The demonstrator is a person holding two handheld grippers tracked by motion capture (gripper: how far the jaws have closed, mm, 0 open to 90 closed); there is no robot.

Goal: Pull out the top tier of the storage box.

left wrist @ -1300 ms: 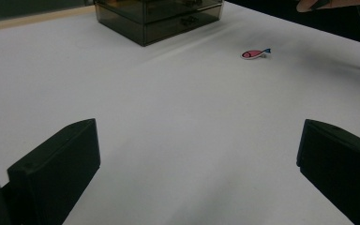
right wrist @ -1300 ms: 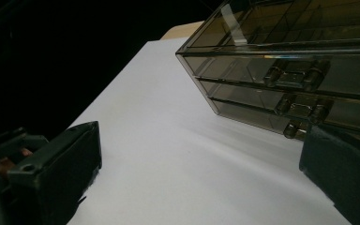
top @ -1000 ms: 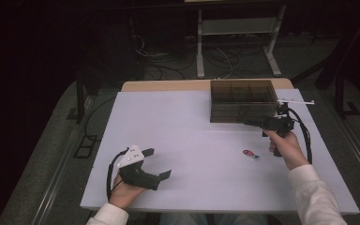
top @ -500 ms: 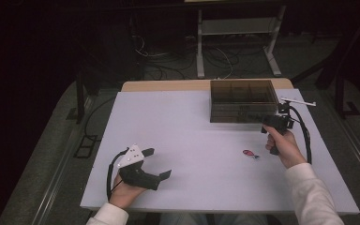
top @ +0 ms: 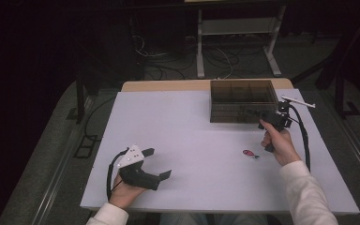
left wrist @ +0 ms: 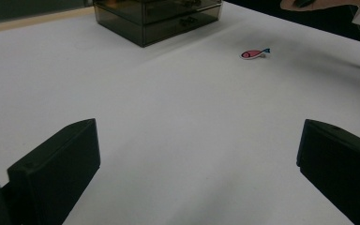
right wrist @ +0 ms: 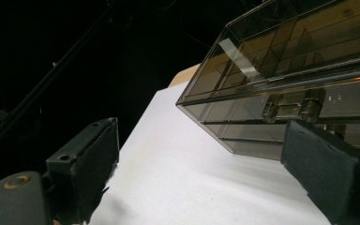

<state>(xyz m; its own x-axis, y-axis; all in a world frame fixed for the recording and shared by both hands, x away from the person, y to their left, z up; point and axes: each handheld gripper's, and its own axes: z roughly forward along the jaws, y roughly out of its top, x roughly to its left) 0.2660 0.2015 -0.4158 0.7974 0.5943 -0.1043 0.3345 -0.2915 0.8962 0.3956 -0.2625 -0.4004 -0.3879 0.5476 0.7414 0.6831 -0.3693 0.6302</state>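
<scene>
So I've got the right gripper (top: 262, 123) parked right up against the front of the smoky drawer box (top: 242, 101) near the far right corner of the tabletop (top: 183, 140). From the right gripper view the jaws are spread wide with nothing between them, and they've just been closing in a bit. One jaw sits just below the little clear drawer handle (right wrist: 293, 107), the other is hanging out over bare table, so I'm not lined up on that pull yet.

The left gripper (top: 155, 164) rests near the front left corner, jaws wide apart, holding nothing.

My worry list:
- If I squeeze from this angle, I reckon the jaws close on air or clip the box's lower edge, because the gripper is tilted and off to one side of the handle.
- The box looks light and nothing is bracing it. Pull a drawer one-handed and the whole thing probably slides toward me instead of opening.
- There's a tiny pink fish (top: 249, 153) lying on the table just beside my right hand (top: 276, 143), between the box and the front edge. A dragged box, my sleeve or the trailing cable could sweep it away.
</scene>
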